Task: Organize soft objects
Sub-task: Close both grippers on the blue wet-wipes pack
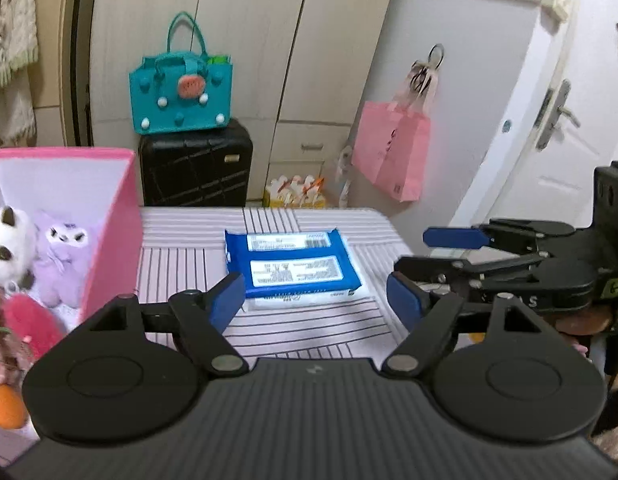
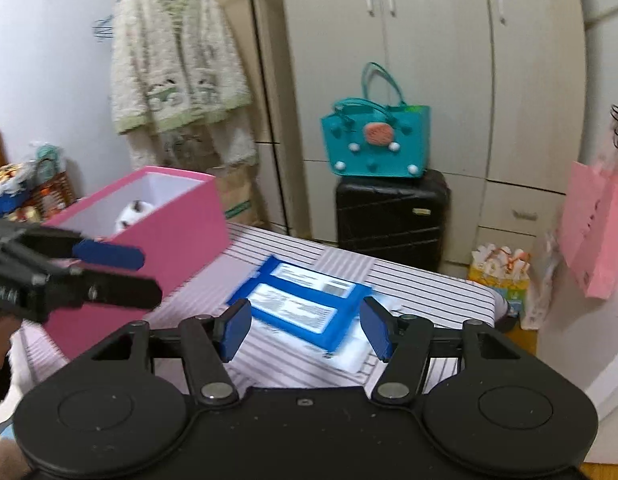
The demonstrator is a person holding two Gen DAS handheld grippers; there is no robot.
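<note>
A blue pack of wipes (image 1: pixel 293 264) lies flat on the striped tablecloth (image 1: pixel 181 264), on top of a white pack whose edge shows beneath it. My left gripper (image 1: pixel 317 302) is open just short of the pack, with nothing between its blue pads. From the right, my right gripper (image 1: pixel 429 254) reaches toward the same pack, also open. In the right wrist view the blue pack (image 2: pixel 305 304) lies just beyond my open right gripper (image 2: pixel 305 328), with the left gripper (image 2: pixel 149 276) at the left. The pink box (image 1: pixel 109 240) holds a white plush (image 1: pixel 9 240) and a purple plush (image 1: pixel 65 256).
A teal handbag (image 1: pixel 181 92) sits on a black suitcase (image 1: pixel 195 168) behind the table. A pink shopping bag (image 1: pixel 391 148) hangs on the wall to the right. The table's far edge (image 1: pixel 309 210) and right edge are close to the pack. A fluffy cardigan (image 2: pixel 177 60) hangs at the back left.
</note>
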